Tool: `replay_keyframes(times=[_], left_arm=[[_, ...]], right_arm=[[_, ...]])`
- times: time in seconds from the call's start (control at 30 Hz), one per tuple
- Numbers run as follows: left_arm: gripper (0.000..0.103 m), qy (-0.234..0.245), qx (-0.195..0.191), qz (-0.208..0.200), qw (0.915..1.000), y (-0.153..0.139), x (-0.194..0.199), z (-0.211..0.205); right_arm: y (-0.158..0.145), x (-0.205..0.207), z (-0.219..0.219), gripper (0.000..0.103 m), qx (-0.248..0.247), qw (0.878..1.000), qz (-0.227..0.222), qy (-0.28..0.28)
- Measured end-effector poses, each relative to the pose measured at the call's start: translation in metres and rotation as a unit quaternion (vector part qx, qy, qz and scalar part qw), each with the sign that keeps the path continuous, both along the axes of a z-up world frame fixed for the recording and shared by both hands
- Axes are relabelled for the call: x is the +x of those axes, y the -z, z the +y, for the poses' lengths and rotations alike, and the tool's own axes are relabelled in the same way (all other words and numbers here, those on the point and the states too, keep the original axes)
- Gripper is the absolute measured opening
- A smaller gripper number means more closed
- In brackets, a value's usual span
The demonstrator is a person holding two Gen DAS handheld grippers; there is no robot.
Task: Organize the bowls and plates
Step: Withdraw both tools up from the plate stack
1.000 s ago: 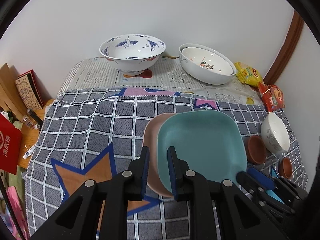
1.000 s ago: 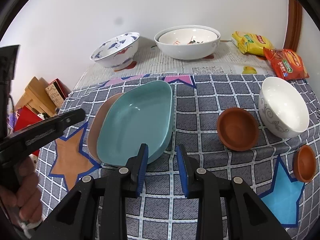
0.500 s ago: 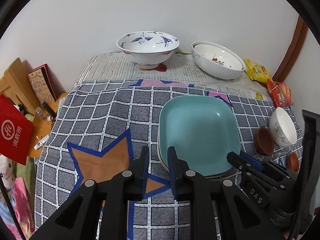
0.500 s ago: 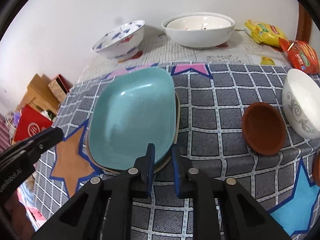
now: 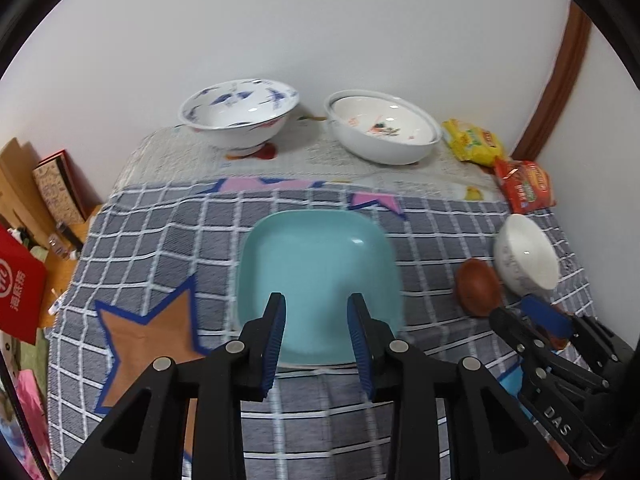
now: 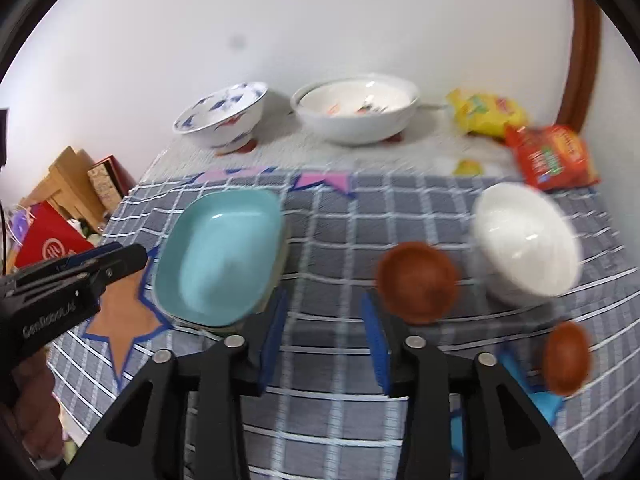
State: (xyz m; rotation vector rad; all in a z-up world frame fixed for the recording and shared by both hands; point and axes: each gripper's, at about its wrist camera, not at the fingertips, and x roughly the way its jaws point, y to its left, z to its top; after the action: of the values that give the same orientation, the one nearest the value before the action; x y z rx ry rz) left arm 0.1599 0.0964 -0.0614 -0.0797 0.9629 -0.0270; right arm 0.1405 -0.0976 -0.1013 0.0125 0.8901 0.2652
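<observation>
A teal square plate [image 5: 318, 272] lies stacked on another plate on the checked cloth; it also shows in the right wrist view [image 6: 220, 256], with the lower plate's rim [image 6: 276, 276] at its edge. My left gripper [image 5: 316, 328] is open and empty, above the plate's near edge. My right gripper [image 6: 324, 328] is open and empty, above the cloth between the plate and a brown saucer [image 6: 418, 280]. A white bowl [image 6: 526, 240] and a smaller brown saucer [image 6: 566, 358] lie to the right.
A blue-patterned bowl [image 5: 240, 114] and a nested pair of white bowls [image 5: 384, 126] stand at the back on newspaper. Yellow [image 5: 474, 142] and red [image 5: 524, 186] snack packets lie at the back right. Boxes and a red bag [image 5: 18, 288] sit beyond the left table edge.
Both grippers have opened and let go of the teal plate, which now lies flat on the lower plate. The right gripper has swung right toward the brown saucer.
</observation>
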Motion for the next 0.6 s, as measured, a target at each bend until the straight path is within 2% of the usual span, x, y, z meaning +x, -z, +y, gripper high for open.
replay_keyframes(times=[0.13, 0.3, 0.43, 0.6], left_arm=[[0.034, 0.014, -0.004, -0.006, 0.9999, -0.005, 0.000, -0.023], [0.037, 0.024, -0.006, -0.016, 0.9996, -0.008, 0.002, -0.049], [0.038, 0.033, -0.010, -0.017, 0.9993, -0.008, 0.004, -0.069], [0.038, 0.038, -0.019, -0.020, 0.9989, -0.002, 0.005, -0.089]], right_arm=[[-0.015, -0.012, -0.031, 0.060, -0.014, 0.999, -0.029, 0.021], [-0.028, -0.025, -0.075, 0.061, -0.015, 0.996, -0.048, 0.070], [-0.032, -0.034, -0.104, 0.061, -0.042, 0.991, -0.065, 0.105], [-0.027, -0.036, -0.143, 0.061, -0.018, 0.990, -0.027, 0.136]])
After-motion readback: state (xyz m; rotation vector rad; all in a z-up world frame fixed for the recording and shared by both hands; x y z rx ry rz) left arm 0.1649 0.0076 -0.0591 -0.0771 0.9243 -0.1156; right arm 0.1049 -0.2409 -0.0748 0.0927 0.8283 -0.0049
